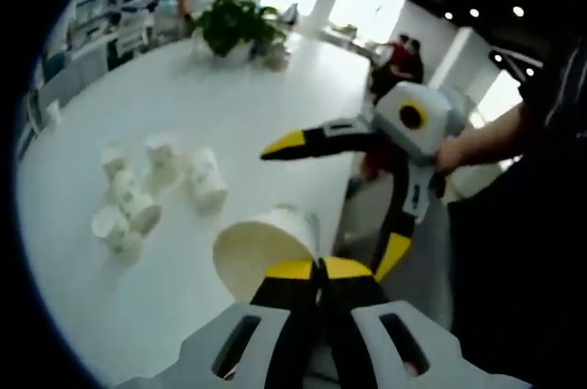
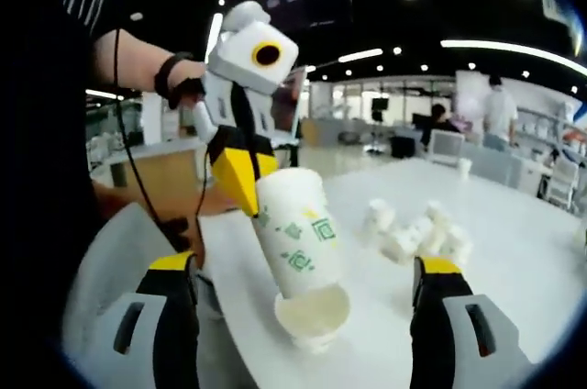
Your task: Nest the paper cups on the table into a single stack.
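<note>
While the white desk point(image 1: 110, 306) carries a loose cluster of paper cups point(image 1: 138, 196) well away, the left gripper point(image 1: 319, 270) pinches one cup point(image 2: 298, 233) by its rim above another cup point(image 2: 312, 316) — a tilted descent could topple it — between the right gripper point(image 2: 303, 279), fingers wide.

White table point(image 1: 138, 316) w/ scattered paper cups point(image 1: 138, 192), potted plant point(image 1: 234, 27) at far end.

Bright w/ ceiling strip lights point(image 2: 514, 45), window glare, soft motion blur, heavy fisheye warp at edges, faint table shadows
</note>
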`<state>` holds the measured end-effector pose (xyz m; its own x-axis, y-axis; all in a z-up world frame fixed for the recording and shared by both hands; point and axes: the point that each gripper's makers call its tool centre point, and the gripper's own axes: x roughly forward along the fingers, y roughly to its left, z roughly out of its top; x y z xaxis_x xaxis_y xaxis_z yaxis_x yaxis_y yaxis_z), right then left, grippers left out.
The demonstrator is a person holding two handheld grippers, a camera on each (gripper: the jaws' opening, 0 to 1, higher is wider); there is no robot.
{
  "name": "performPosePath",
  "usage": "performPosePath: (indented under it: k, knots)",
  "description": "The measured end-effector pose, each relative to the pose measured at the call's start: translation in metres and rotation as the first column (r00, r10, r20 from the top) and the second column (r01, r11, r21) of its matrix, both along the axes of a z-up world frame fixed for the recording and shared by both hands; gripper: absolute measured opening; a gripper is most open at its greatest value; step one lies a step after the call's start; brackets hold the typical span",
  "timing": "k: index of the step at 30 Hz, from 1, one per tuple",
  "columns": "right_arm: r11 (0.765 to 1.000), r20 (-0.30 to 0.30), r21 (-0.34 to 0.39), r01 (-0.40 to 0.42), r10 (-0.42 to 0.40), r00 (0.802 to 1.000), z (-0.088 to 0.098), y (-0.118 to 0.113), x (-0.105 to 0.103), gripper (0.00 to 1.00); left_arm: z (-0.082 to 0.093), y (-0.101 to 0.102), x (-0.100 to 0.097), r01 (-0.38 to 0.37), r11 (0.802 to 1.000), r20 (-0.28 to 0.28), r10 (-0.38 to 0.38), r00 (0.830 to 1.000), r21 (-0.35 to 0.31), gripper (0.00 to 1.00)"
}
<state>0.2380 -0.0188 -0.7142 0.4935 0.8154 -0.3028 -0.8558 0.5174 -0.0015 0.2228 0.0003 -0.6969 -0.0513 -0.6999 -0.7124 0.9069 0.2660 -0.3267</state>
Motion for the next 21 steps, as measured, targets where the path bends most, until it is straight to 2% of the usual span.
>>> performPosePath:
  k: [4,8,21]
  knots:
    - [0.999,0.016,-0.029,-0.021,0.021,1.000,-0.004,0.001,-0.002,0.93,-0.011,0.000,-0.001,0.006,0.998,-0.006,-0.005,1.000,0.061,0.00]
    - [0.998,0.016,-0.050,-0.035,0.036,0.999,-0.008,0.001,-0.004,0.91,-0.019,0.000,-0.002,0.043,0.992,0.020,-0.046,0.999,0.121,0.00]
    - [0.996,0.002,-0.086,-0.019,0.020,1.000,-0.022,-0.003,0.000,0.88,-0.023,-0.006,0.011,0.078,0.977,0.057,-0.091,0.994,0.197,0.00]
